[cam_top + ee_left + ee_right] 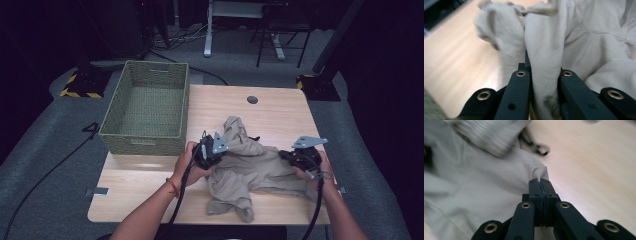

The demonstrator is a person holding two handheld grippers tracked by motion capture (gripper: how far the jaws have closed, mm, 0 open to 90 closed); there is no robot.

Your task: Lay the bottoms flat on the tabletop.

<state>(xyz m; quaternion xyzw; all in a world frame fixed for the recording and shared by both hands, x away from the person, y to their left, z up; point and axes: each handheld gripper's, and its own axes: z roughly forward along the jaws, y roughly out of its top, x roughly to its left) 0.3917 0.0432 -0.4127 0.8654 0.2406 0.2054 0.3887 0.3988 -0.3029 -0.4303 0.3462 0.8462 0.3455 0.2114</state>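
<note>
A crumpled beige garment [247, 162] lies on the right half of the wooden table [140, 190]. My left gripper [209, 152] sits at the garment's left edge, shut on a thick fold of the beige cloth [544, 82] that fills the space between its jaws. At the garment's right edge my right gripper [295, 156] is shut on a thin corner of the fabric [539, 173], which pokes out above the closed jaw tips. A dark drawstring or strap [536, 146] lies on the wood beyond that corner.
A green woven basket [147, 107] stands at the table's back left, with nothing in it. A round cable hole [252, 99] sits near the table's far edge. Bare wood [130, 192] lies in front of the basket. Cables trail from both grippers toward the front edge.
</note>
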